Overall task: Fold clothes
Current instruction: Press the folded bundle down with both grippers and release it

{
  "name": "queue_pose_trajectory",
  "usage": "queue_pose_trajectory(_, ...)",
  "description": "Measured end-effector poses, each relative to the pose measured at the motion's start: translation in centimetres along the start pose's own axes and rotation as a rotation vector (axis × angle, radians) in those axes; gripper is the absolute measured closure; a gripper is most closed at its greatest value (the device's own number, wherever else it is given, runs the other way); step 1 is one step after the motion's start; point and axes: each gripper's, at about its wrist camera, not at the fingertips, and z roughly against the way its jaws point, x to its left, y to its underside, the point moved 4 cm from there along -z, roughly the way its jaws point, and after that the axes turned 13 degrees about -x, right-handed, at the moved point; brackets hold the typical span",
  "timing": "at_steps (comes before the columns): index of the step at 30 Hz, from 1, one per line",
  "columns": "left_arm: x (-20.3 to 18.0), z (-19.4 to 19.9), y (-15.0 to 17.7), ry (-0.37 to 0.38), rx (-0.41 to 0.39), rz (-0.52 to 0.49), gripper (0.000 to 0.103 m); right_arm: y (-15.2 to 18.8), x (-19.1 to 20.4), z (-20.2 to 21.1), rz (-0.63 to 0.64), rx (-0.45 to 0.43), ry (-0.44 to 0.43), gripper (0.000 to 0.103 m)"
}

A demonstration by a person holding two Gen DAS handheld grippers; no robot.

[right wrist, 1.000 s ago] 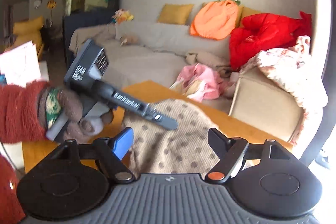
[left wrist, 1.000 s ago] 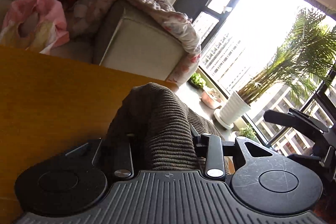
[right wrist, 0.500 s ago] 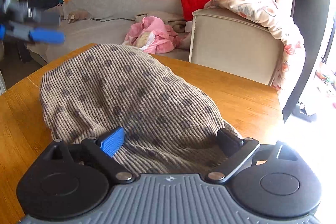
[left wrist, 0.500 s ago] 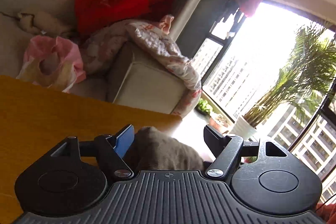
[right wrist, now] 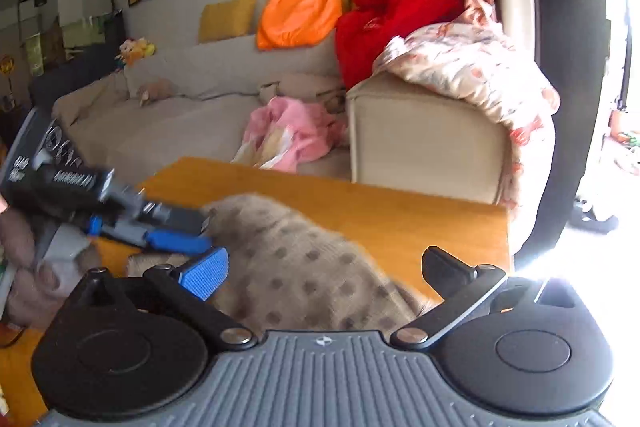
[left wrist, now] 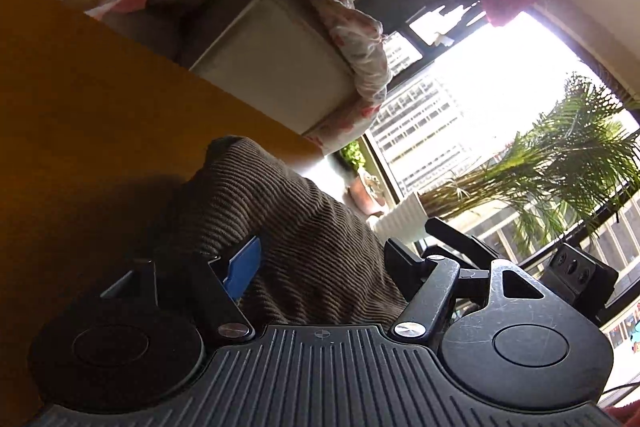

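A brown ribbed garment with darker dots (right wrist: 296,267) lies on the wooden table (right wrist: 400,215). In the left wrist view it shows as a dark ribbed mound (left wrist: 288,219) rising between my fingers. My left gripper (left wrist: 324,259) is open, its jaws either side of the cloth, not pinching it. My right gripper (right wrist: 324,267) is open just above the garment's near part. In the right wrist view the left gripper (right wrist: 172,227) reaches in from the left, its tips at the garment's left edge.
A beige sofa (right wrist: 420,139) stands right behind the table, with a floral quilt (right wrist: 480,67) over its arm, plus pink (right wrist: 292,131), red (right wrist: 400,15) and orange (right wrist: 300,11) items. A bright window and potted palm (left wrist: 540,167) lie beyond the table's right edge.
The left gripper was shut on the garment a second ago, then opened and lifted, and now sits low with the cloth between open jaws. The right gripper stayed open and pulled back from the garment.
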Motion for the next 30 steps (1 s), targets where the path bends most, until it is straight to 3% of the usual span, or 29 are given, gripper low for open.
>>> queue_pose_trajectory(4,0.3,0.0,0.2,0.004,-0.003,-0.020,0.029,3.0,0.1,-5.8,0.172,0.122,0.117,0.000)
queue_pose_trajectory(9,0.6,-1.2,-0.5,0.013,0.034,-0.046,0.030,5.6,2.4,-4.2,0.277,0.104,0.205,0.000)
queue_pose_trajectory(10,0.6,-1.7,-0.9,0.016,0.042,-0.060,0.030,5.9,2.3,-3.5,0.225,0.121,0.215,0.000)
queue_pose_trajectory(14,0.5,-3.7,-2.9,0.012,0.055,-0.143,0.030,7.1,3.8,-0.7,0.059,0.200,0.117,0.000)
queue_pose_trajectory(19,0.0,-3.4,-4.3,0.008,0.045,-0.171,0.025,7.3,8.5,0.7,0.151,0.202,-0.038,0.000)
queue_pose_trajectory(22,-1.1,-0.1,-4.2,0.046,-0.002,-0.170,0.008,4.3,7.8,1.8,0.130,0.131,-0.112,0.000)
queue_pose_trajectory(25,-1.5,2.2,-3.2,0.089,-0.020,-0.138,0.006,1.0,4.5,1.9,0.017,0.041,-0.096,0.000)
queue_pose_trajectory(26,-1.4,2.6,-2.7,0.097,-0.018,-0.121,0.006,0.4,3.3,1.2,0.003,0.019,-0.050,0.000)
queue_pose_trajectory(30,1.1,1.0,-1.0,-0.049,0.031,-0.099,0.009,1.4,1.7,-3.9,0.029,0.060,0.067,0.000)
